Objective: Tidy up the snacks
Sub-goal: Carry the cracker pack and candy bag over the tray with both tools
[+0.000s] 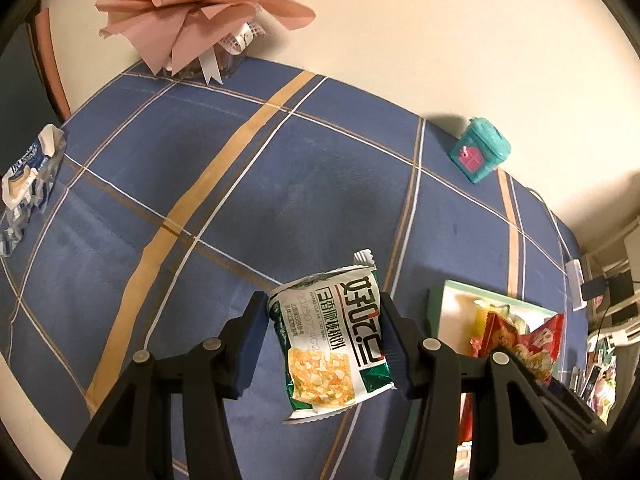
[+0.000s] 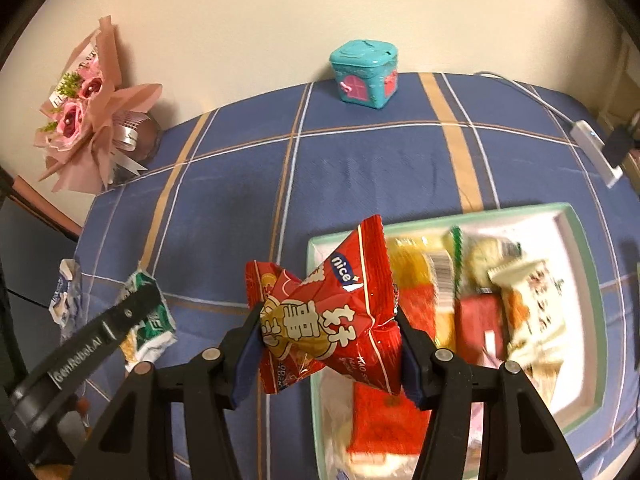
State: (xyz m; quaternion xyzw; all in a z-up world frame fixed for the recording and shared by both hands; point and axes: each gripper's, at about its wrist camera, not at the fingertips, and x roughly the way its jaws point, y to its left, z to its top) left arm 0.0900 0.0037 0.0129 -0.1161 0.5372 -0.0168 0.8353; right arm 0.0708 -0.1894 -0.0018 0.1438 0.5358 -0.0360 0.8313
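My left gripper (image 1: pixel 326 340) is shut on a white and green snack packet (image 1: pixel 332 340) and holds it above the blue plaid tablecloth (image 1: pixel 240 184). My right gripper (image 2: pixel 328 344) is shut on a red snack packet (image 2: pixel 332 312), held over the left edge of a pale green tray (image 2: pixel 580 240) filled with several snacks. In the left wrist view the tray (image 1: pixel 436 300) and the red packet (image 1: pixel 520 344) sit at the lower right. In the right wrist view the left gripper (image 2: pixel 136 304) with its packet (image 2: pixel 156 320) is at the left.
A blue and white crumpled packet (image 1: pixel 28 176) lies at the table's left edge. A pink flower bouquet (image 1: pixel 192 12) and a teal toy box (image 1: pixel 478 148) stand by the wall. A white power strip (image 2: pixel 596 148) with a cable lies at the right edge.
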